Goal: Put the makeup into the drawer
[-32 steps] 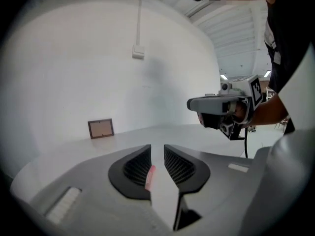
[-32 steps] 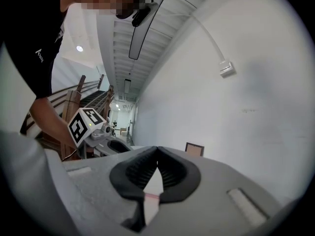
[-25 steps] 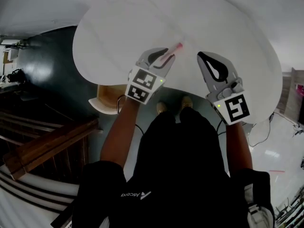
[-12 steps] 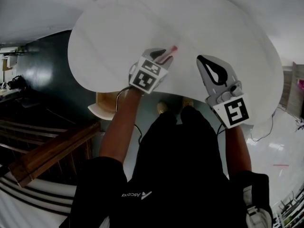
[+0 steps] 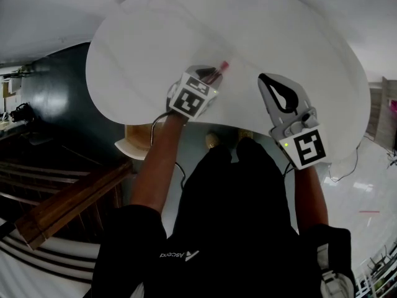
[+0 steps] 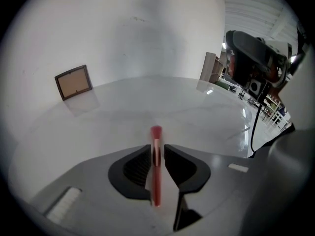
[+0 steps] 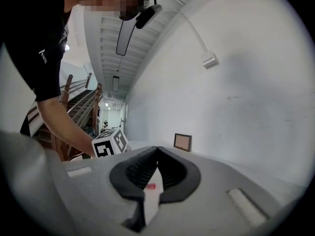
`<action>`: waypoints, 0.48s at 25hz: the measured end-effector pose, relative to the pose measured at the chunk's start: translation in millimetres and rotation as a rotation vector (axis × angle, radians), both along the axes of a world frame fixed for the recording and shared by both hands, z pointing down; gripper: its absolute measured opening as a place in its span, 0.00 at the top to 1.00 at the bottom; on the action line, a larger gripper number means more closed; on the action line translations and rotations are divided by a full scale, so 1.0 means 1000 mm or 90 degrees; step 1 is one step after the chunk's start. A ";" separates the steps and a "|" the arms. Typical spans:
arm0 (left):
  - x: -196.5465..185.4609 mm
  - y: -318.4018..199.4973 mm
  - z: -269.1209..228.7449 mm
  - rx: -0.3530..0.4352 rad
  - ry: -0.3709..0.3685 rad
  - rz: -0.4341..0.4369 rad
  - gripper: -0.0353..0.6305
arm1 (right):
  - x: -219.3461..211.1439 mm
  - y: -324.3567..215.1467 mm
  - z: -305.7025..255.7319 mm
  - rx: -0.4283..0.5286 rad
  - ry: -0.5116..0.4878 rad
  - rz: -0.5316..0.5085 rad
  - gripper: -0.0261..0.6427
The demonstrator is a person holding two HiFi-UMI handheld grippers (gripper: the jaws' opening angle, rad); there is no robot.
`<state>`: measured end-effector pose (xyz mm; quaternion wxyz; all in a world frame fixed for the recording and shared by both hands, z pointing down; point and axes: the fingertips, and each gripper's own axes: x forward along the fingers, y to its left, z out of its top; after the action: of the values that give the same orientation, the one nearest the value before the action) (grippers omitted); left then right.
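A slim pink makeup stick (image 5: 221, 67) lies on the round white table (image 5: 142, 48). My left gripper (image 5: 209, 74) points steeply down over it. In the left gripper view the stick (image 6: 156, 171) runs lengthwise between the jaws of that gripper (image 6: 157, 150). The jaws are closing; the left pad is at the stick and a thin gap shows on the right side. My right gripper (image 5: 264, 77) hovers level to the right of the stick, shut with nothing in it (image 7: 157, 150). The stick's pink tip (image 7: 150, 186) shows behind its jaws.
A small brown picture frame (image 6: 74, 81) leans on the wall at the table's back, also seen from the right gripper view as a frame (image 7: 182, 142). A wooden seat (image 5: 138, 140) stands under the table's near edge. Wooden stair rails (image 5: 62, 197) are at the left. A cable (image 6: 254, 127) hangs off the table's right.
My left gripper has dropped toward the table and tipped further down, so its jaws now straddle the pink stick. The right gripper has shifted only slightly.
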<state>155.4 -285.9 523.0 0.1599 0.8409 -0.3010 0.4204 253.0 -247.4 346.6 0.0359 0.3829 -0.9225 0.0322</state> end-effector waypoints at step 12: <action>0.000 0.002 -0.004 0.029 -0.008 -0.007 0.87 | -0.004 0.006 -0.003 0.003 0.002 0.005 0.96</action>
<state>155.9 -284.2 519.4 0.1410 0.8400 -0.3164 0.4177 249.4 -241.1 344.0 0.0362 0.3864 -0.9212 0.0294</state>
